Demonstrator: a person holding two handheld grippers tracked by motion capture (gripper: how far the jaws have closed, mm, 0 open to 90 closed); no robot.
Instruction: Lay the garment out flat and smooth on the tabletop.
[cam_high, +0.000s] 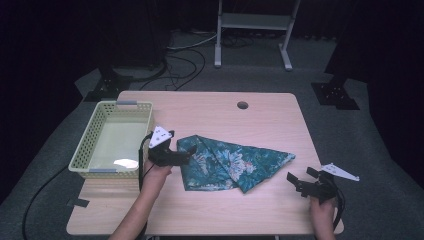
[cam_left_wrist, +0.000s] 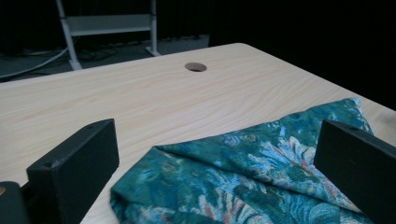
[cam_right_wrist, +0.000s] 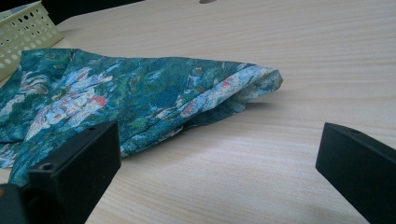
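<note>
A teal floral cloth (cam_high: 230, 162) lies folded and rumpled on the light wooden table (cam_high: 210, 112), tapering to a point at the right. My left gripper (cam_high: 181, 156) stands open at the cloth's left edge; in the left gripper view the cloth (cam_left_wrist: 243, 182) lies between the wide-apart jaws. My right gripper (cam_high: 300, 182) is open too, a little right of and nearer than the cloth's pointed end, touching nothing. From the right gripper view the cloth's folded tip (cam_right_wrist: 252, 84) lies ahead, with bare table between the jaws.
A pale yellow perforated basket (cam_high: 95, 150) stands at the table's left, close beside my left gripper; its corner (cam_right_wrist: 23, 32) also appears in the right gripper view. A round cable hole (cam_high: 242, 105) sits near the far edge. A white frame (cam_high: 252, 22) stands on the floor beyond.
</note>
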